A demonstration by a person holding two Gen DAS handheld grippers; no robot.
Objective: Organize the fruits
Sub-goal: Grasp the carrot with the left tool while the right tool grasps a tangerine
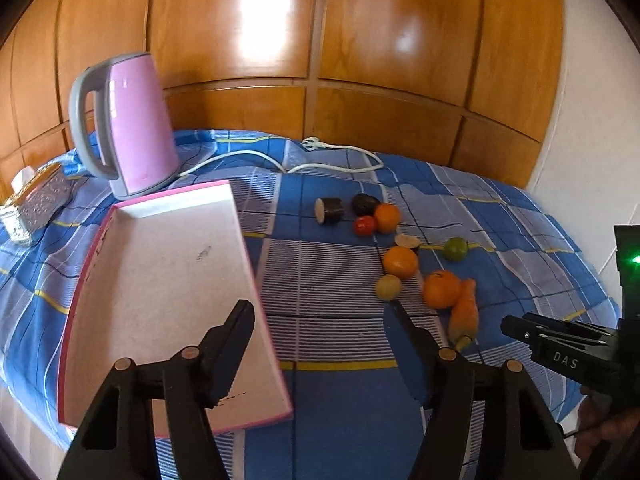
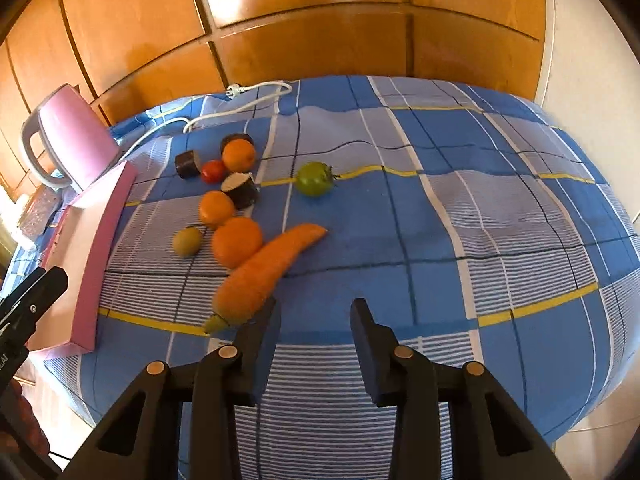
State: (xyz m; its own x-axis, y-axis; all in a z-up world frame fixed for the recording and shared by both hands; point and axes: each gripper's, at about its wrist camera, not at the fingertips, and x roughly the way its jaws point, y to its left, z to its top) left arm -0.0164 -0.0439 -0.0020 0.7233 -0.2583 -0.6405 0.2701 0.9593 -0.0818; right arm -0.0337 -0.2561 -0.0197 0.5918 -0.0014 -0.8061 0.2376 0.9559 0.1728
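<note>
The black right gripper (image 2: 313, 312) sits low in the frame, fingers apart and holding nothing, and the left gripper (image 1: 320, 312) is just as wide and empty. The long smooth orange carrot (image 2: 267, 270) lies just above on the blue checked cloth (image 2: 440, 240) — beside round shiny oranges (image 2: 237, 241). The flat pink-edged white tray (image 1: 160, 288) holds no fruit, so sorting looks unstarted.

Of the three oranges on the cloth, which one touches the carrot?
The orange nearest the right gripper: its side rests against the carrot. The other two lie farther back, apart from it.
</note>
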